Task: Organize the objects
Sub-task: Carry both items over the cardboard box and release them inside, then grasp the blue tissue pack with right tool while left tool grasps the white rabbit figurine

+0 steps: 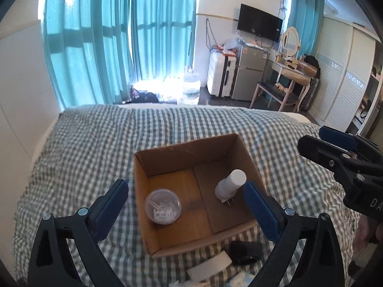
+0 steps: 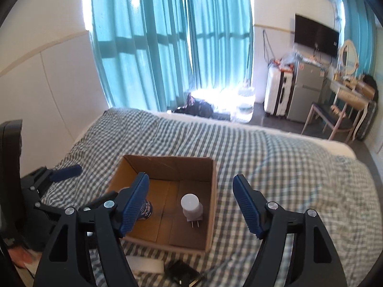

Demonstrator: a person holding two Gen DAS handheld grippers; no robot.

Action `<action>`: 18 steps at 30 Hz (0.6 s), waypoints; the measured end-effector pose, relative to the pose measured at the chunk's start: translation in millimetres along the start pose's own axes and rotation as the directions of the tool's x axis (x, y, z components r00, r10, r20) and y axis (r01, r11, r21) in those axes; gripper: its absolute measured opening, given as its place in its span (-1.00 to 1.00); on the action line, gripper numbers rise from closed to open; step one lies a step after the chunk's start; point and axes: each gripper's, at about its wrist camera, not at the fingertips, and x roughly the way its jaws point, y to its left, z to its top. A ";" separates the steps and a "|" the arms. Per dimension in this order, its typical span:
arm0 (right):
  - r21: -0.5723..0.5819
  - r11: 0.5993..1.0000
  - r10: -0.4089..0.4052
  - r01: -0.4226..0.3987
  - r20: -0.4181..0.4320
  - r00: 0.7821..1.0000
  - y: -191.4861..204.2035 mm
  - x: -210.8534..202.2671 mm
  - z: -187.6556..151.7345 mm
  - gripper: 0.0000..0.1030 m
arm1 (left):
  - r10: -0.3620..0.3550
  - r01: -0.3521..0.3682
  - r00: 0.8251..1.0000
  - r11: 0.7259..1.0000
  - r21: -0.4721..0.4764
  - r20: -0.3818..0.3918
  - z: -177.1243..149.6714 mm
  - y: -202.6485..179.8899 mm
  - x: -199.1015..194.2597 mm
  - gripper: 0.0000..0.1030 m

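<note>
An open cardboard box (image 1: 189, 143) (image 2: 167, 161) sits on the checked bed. Inside it stand a clear round jar of white bits (image 1: 162, 206) at the left and a white plug-in night light (image 1: 229, 185) (image 2: 191, 206) at the right. In the right wrist view the jar (image 2: 146, 210) is partly hidden behind a finger. My left gripper (image 1: 186, 205) is open and empty, held above the box's near side. My right gripper (image 2: 191, 203) is open and empty, to the right of the box; it shows in the left wrist view (image 1: 335, 143). The left gripper also shows in the right wrist view (image 2: 64, 172).
A white flat piece (image 1: 209, 266) (image 2: 146, 264) and a black object (image 1: 245, 252) (image 2: 183, 275) lie on the bed (image 1: 95, 143) just in front of the box. White crumpled bits (image 1: 240, 281) lie nearer still. A wall runs along the bed's left side.
</note>
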 end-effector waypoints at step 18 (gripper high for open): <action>-0.057 0.998 -0.007 0.002 -0.075 0.997 20.5 -109.9 -111.8 0.47 | 0.059 -0.059 0.998 0.998 -0.001 -0.016 -95.3 7.5 -89.7 0.98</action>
